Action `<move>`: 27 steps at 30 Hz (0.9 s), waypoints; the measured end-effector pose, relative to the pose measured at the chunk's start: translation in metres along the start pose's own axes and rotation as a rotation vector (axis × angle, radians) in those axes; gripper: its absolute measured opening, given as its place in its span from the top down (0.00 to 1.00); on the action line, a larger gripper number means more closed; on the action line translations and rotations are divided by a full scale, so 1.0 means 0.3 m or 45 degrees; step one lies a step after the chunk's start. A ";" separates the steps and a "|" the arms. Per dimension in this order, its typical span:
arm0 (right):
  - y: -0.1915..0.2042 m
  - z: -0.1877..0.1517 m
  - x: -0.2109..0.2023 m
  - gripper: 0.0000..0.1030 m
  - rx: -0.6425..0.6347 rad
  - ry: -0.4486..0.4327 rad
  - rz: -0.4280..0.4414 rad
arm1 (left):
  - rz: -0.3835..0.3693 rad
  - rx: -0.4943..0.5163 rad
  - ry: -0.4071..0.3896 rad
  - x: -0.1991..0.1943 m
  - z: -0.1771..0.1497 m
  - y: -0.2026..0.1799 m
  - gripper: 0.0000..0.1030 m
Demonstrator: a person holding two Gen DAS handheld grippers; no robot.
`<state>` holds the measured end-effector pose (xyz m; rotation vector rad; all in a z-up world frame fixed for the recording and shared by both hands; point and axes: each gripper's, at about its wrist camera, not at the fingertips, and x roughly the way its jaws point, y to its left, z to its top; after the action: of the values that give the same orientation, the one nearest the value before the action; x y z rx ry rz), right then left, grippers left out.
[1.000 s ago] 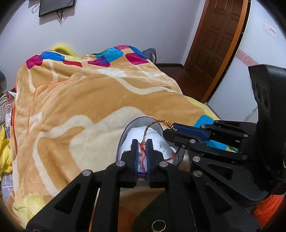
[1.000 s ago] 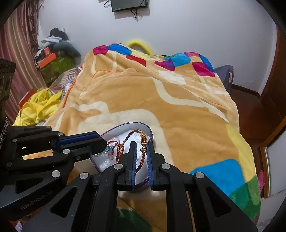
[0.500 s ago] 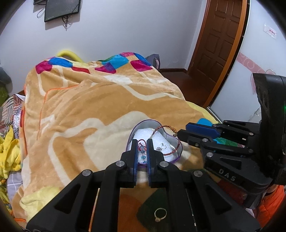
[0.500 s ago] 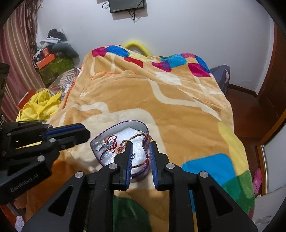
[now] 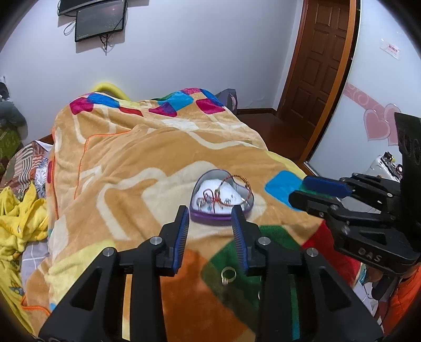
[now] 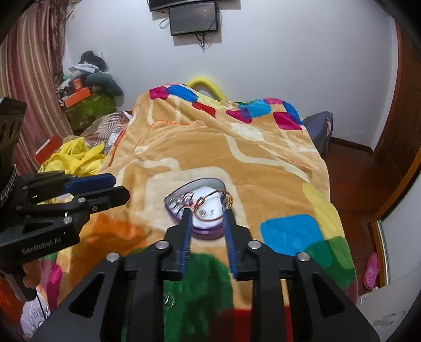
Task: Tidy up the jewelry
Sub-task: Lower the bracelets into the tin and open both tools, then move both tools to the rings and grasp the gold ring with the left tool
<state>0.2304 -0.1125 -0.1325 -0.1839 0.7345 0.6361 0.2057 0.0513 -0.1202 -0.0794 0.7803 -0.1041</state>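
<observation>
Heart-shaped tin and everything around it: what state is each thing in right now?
Heart-shaped tin: lidless, resting on the blanket.
Bracelet: in the tin, one loop over the rim.
Gold ring: loose on the blanket, outside the tin.
Left gripper: open, empty.
Right gripper: open, empty.
Door: closed.

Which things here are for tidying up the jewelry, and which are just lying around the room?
For the job:
- purple heart box
- red and gold bracelet, draped over the box rim
- gold ring on the blanket
- left tongs and right tongs, both open

Just lying about:
- blanket
- yellow clothes
- wall screen
- pink shoe
</observation>
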 end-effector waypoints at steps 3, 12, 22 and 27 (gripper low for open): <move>0.018 -0.031 -0.038 0.61 0.004 -0.026 -0.006 | -0.005 0.008 0.004 -0.038 -0.036 -0.013 0.64; 0.052 -0.145 -0.044 0.61 0.009 0.030 -0.014 | -0.016 0.001 0.073 -0.070 -0.165 -0.032 0.63; 0.033 -0.262 -0.039 0.61 0.093 0.111 -0.025 | -0.099 -0.008 0.203 0.010 -0.279 -0.109 0.63; 0.011 -0.301 -0.048 0.61 0.126 0.125 -0.032 | -0.164 0.001 0.258 0.059 -0.307 -0.159 0.63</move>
<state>0.1690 -0.1503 -0.1890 -0.1334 0.8554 0.5684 0.1503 -0.0013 -0.1925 -0.1200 0.9778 -0.2375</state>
